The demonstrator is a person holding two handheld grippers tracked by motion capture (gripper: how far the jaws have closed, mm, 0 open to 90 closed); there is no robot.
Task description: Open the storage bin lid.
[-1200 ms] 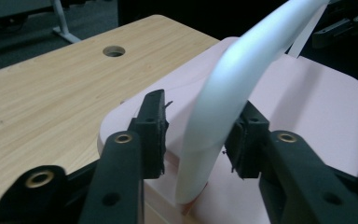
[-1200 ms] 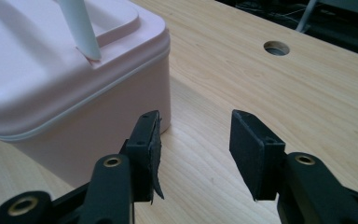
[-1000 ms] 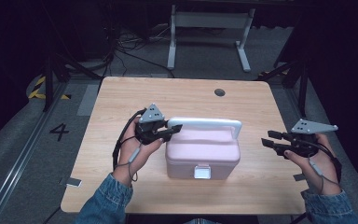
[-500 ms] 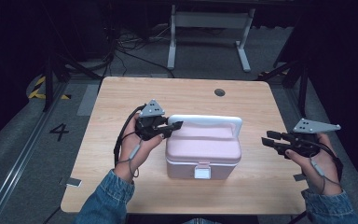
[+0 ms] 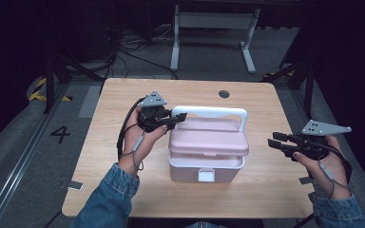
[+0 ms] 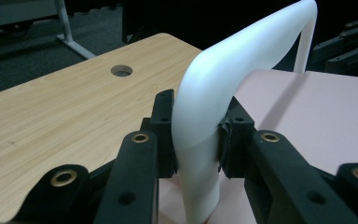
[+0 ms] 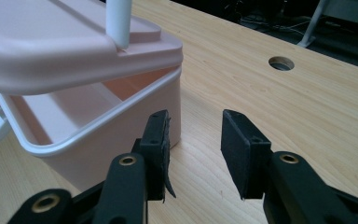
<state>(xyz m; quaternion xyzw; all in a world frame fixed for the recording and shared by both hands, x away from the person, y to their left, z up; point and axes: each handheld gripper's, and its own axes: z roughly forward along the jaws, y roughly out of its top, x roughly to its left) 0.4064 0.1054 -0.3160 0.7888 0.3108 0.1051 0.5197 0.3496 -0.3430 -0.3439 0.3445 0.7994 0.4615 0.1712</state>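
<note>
Left gripper (image 6: pixel 196 140) jaws clamp white handle (image 6: pixel 223 88) — right gripper (image 7: pixel 195 140) jaws, just narrowing, empty.

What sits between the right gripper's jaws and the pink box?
Nothing: bare table separates the open right gripper from the pink box, in the right gripper view.

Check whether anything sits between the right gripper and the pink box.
Nothing visible does. The right gripper stands open beside the pink box, with bare table between its jaws and the box wall. The left gripper clamps the white handle, lid raised.
</note>
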